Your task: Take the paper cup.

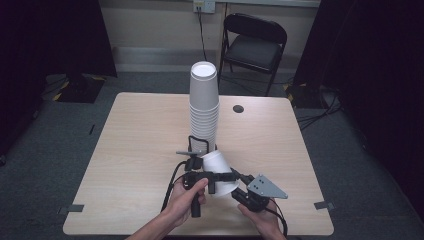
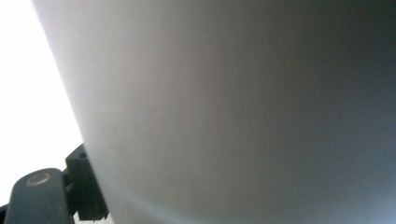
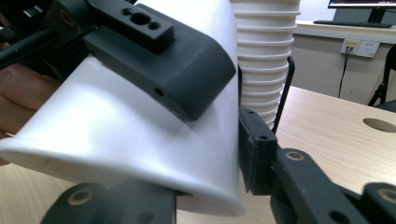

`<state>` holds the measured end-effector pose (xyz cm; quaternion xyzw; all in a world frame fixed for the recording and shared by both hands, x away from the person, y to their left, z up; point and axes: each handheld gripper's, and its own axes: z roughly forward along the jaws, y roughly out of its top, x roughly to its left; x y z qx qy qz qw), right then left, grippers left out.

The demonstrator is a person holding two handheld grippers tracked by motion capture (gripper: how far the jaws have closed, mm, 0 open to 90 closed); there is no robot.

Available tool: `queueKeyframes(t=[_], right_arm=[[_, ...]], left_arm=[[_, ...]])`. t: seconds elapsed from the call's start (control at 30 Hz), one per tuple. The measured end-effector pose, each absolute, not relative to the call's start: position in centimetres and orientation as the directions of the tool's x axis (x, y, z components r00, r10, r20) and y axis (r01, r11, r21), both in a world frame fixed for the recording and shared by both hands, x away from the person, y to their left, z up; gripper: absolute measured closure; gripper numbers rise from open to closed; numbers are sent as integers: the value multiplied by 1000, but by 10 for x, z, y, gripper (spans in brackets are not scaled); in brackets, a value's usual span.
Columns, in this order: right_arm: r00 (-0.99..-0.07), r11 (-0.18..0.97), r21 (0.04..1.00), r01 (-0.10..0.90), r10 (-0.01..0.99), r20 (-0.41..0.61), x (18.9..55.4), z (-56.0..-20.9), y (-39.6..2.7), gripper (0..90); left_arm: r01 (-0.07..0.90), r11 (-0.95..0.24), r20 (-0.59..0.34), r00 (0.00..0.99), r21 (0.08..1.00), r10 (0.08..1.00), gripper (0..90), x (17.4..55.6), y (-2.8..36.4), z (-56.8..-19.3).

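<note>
One squeeze too many risks crushing the tilted white paper cup [image 1: 220, 169], pinched by both left tool [image 1: 216, 176] and right tool [image 1: 236, 181] low over the pale wooden counter [image 1: 135, 150]. Sits just beside the tall stack of white paper cups [image 1: 204, 105]; could topple it if swung sideways.

White cup [image 1: 218, 172], white stack [image 1: 204, 107], pale wood-grain table [image 1: 140, 145].
</note>
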<state>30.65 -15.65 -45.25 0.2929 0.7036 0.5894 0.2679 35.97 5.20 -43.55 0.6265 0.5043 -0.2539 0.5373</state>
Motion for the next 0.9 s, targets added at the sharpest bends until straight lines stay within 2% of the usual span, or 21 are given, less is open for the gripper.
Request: queueKeyframes(t=[0.37,0.9], right_arm=[[-639,155,983,96,767,-59,306,-451,-158,829],[-653,154,983,104,756,-50,306,-447,-159,859]], left_arm=[[891,106,-860,387,442,331,117,360,49,-439],[866,101,-836,434,490,337,99,370,56,-435]])
